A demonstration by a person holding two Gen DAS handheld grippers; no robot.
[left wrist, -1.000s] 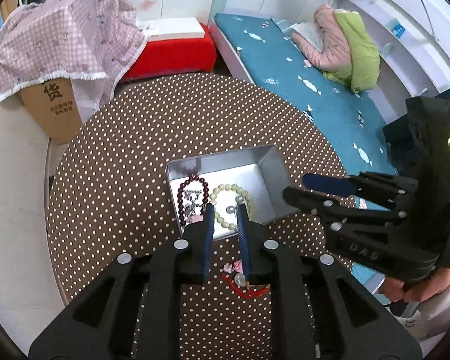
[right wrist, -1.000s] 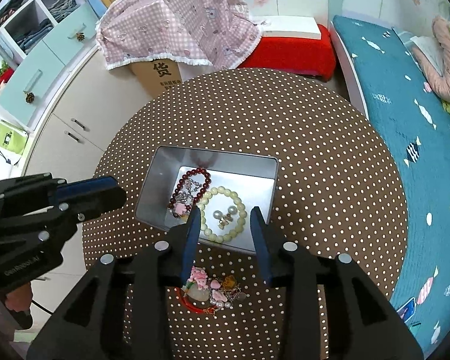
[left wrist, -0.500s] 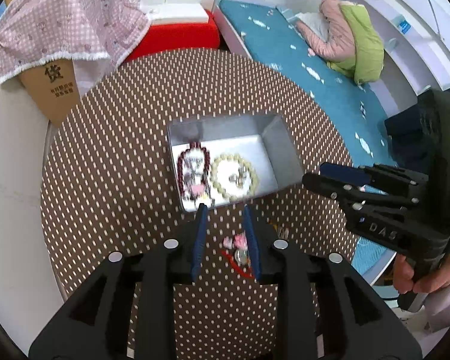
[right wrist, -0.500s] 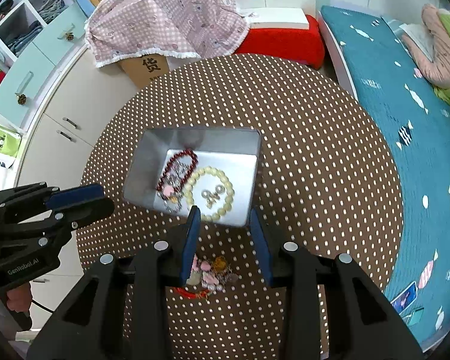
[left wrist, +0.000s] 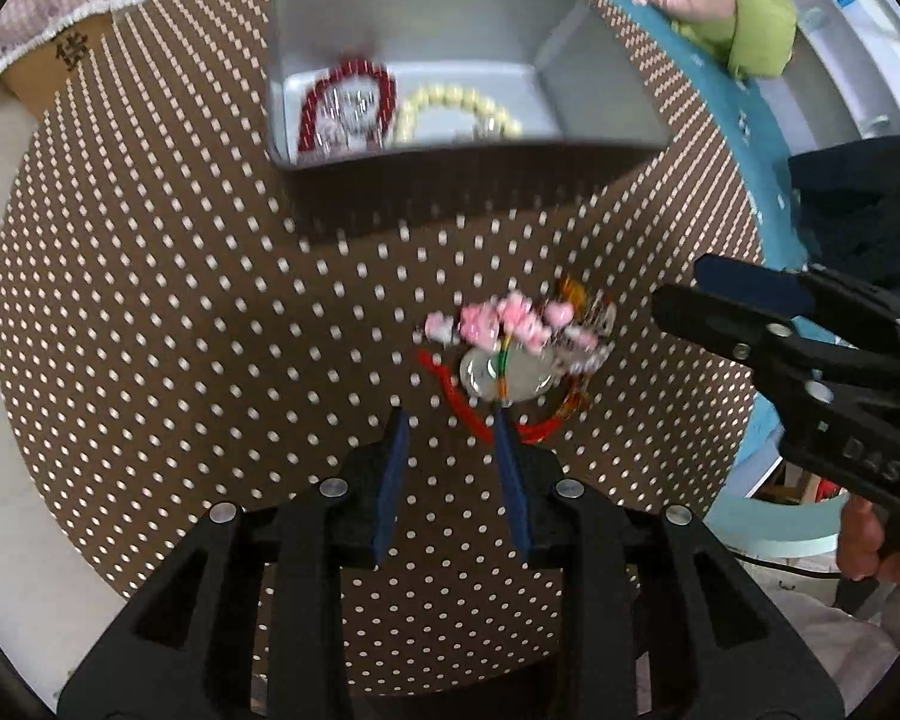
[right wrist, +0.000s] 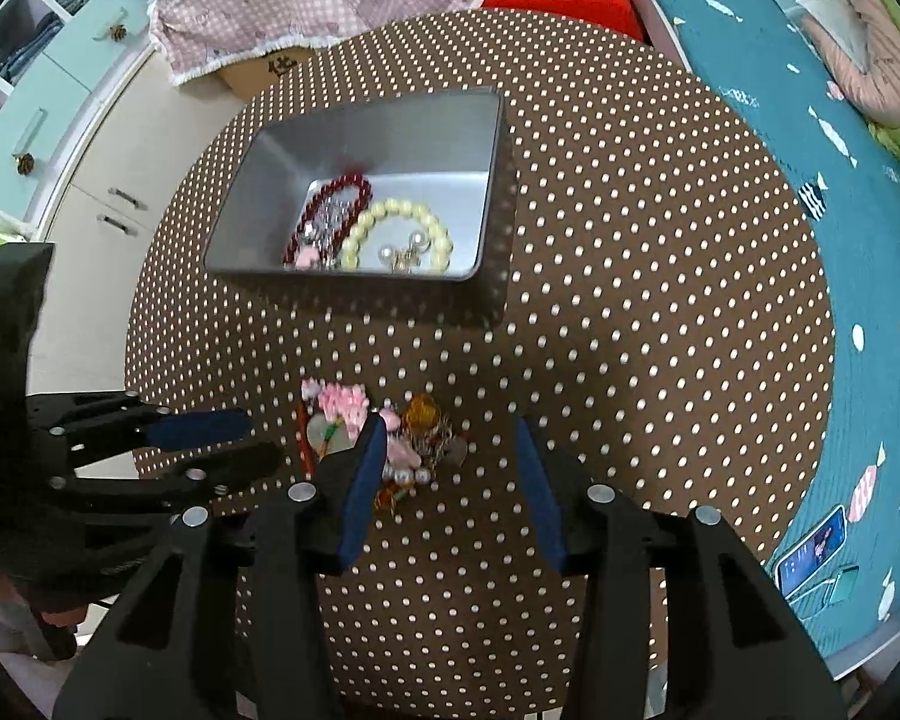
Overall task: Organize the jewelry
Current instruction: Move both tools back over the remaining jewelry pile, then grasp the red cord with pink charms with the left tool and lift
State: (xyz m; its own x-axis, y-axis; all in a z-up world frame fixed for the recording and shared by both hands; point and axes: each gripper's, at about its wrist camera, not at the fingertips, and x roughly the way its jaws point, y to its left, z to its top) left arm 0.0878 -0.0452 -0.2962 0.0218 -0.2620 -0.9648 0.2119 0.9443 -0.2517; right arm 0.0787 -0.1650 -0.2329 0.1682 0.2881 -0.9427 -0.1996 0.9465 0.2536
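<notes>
A pile of loose jewelry (left wrist: 510,330) (right wrist: 390,432) lies on the dotted brown table (left wrist: 180,300): pink hearts, a pale round pendant on a red cord, an amber bead. My left gripper (left wrist: 448,420) hovers just before the pile, open, its right fingertip by the red cord and nothing between the pads. My right gripper (right wrist: 448,423) points down over the pile's right side with its jaws opening; the pile lies under them, ungripped. Behind stands a grey tin (left wrist: 468,162) (right wrist: 354,120) holding a dark red bead bracelet (right wrist: 354,183), a cream bead bracelet (right wrist: 402,210) and pearl earrings (right wrist: 399,252).
A teal bed (right wrist: 810,240) runs along the table's right side, with a phone (right wrist: 810,546) on it. A cardboard box under a pink checked cloth (right wrist: 306,6) and a red stool (right wrist: 570,3) stand behind the table. White cupboards (right wrist: 90,180) are at the left.
Both grippers have come down toward the loose pile, which now looks larger and closer. Both pairs of jaws stand wider than before. The tin has slid up in both views.
</notes>
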